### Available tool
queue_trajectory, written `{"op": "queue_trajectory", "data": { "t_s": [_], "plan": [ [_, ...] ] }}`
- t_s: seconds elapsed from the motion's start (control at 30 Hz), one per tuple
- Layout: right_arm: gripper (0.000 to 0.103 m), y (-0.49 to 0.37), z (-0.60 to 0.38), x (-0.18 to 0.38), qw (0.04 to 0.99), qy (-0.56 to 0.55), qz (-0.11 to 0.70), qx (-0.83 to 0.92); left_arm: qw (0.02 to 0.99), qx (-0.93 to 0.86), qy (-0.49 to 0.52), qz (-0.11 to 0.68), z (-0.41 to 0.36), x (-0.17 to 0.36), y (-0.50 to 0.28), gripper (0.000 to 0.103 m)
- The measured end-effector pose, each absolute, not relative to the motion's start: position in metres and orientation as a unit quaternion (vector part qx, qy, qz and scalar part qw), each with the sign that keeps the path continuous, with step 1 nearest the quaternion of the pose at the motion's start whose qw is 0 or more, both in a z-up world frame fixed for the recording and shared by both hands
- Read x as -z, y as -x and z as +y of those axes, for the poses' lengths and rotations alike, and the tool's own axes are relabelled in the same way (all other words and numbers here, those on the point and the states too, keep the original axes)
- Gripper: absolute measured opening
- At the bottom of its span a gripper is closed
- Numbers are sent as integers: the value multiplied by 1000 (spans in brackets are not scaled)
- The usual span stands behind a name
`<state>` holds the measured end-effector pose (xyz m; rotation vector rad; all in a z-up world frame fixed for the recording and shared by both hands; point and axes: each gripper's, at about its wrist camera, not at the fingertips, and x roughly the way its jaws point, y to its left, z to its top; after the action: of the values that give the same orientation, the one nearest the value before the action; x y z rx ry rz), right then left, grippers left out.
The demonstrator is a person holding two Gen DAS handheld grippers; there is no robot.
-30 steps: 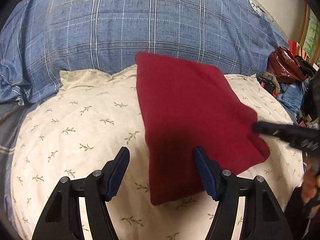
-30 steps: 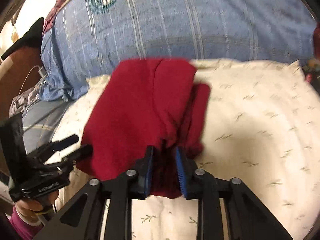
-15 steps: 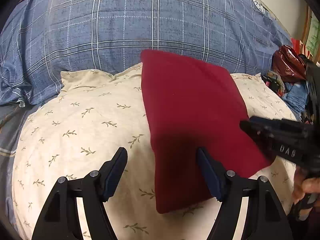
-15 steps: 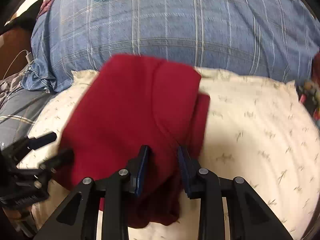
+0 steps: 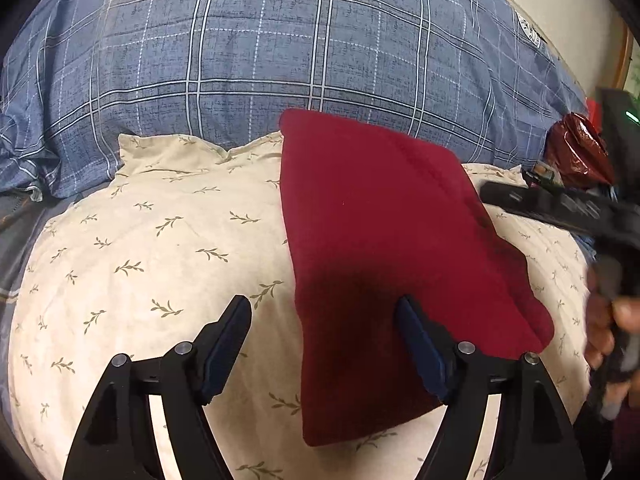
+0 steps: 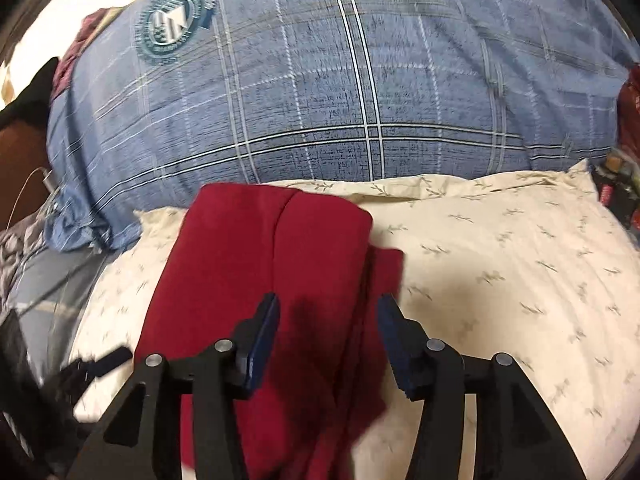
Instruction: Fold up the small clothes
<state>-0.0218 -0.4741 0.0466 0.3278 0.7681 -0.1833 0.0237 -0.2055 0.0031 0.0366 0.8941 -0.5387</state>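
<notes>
Red garment point(image 5: 384, 248): folded flat on the cream leaf-print pillow point(image 5: 160, 248).
Left gripper point(image 5: 324, 344): jaws opening wide, holding nothing.
Right gripper point(image 6: 328, 340): jaws opening above the cloth, nothing gripped.
Blue plaid pillow point(image 5: 280, 52): behind; round emblem point(image 6: 170, 20), lettering unreadable.
Red bag point(image 5: 580, 152): far right.

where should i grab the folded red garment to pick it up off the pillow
Probably the near short edge of the red garment, coming in low from the camera side. It lies flat in layers on the soft cream pillow, so jaws sliding under that free edge could pinch all layers at once. The right side looks uneven, with a lower layer sticking out.
</notes>
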Motion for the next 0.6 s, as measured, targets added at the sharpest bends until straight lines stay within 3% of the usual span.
{"op": "queue_trajectory", "data": {
  "t_s": [0.17,0.23,0.3,0.37,0.6],
  "plan": [
    [52,-10,-494,-26,887,-220,394,97,866,260,-21,426,-207,-2,-26,78],
    [46,-14,-495,-20,885,-235,393,83,867,261,-21,425,-207,-2,-27,79],
    [20,-14,-488,-19,894,-204,390,88,867,260,-19,425,-207,-1,-28,79],
    [8,-12,-482,-26,906,-165,380,94,865,262,-15,427,-207,0,-29,80],
    [8,-1,-485,-25,909,-125,380,115,861,269,-19,430,-213,4,-30,81]
  ]
}}
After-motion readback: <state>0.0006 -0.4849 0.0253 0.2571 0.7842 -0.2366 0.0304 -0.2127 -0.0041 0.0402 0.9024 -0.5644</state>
